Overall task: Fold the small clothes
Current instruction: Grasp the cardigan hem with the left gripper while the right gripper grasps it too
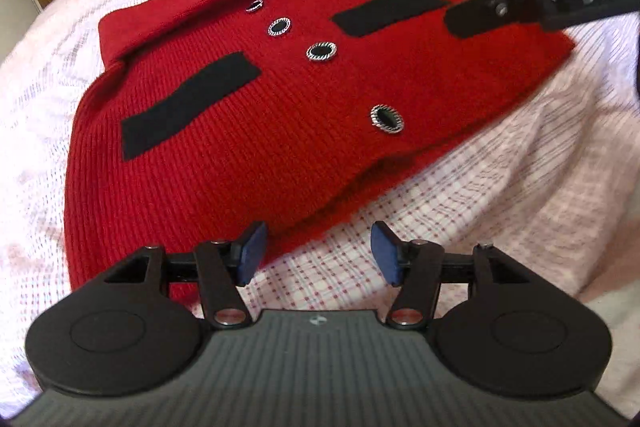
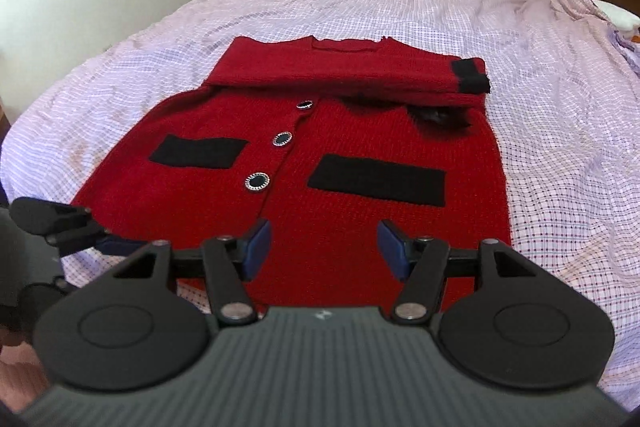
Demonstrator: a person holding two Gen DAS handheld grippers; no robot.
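Red cardigan (image 2: pixel 304 163) lying buttoned at frame centre on the checked bedsheet (image 2: pixel 560 147), sleeves folded across its top; left gripper (image 1: pixel 318 253) and right gripper (image 2: pixel 324 247), both released and empty, should pinch the near hem corners together for an even fold.

Red knit cardigan (image 2: pixel 304 155) with black pocket patches, lying flat on the bed.
Buttoned front up, sleeves folded across its top.

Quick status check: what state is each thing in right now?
Red cardigan: flat on the bed, buttoned, sleeves folded across the chest.
Left gripper: jaws open, empty, at the hem corner.
Right gripper: jaws open, empty, over the hem.
Bedsheet: spread, slightly wrinkled.
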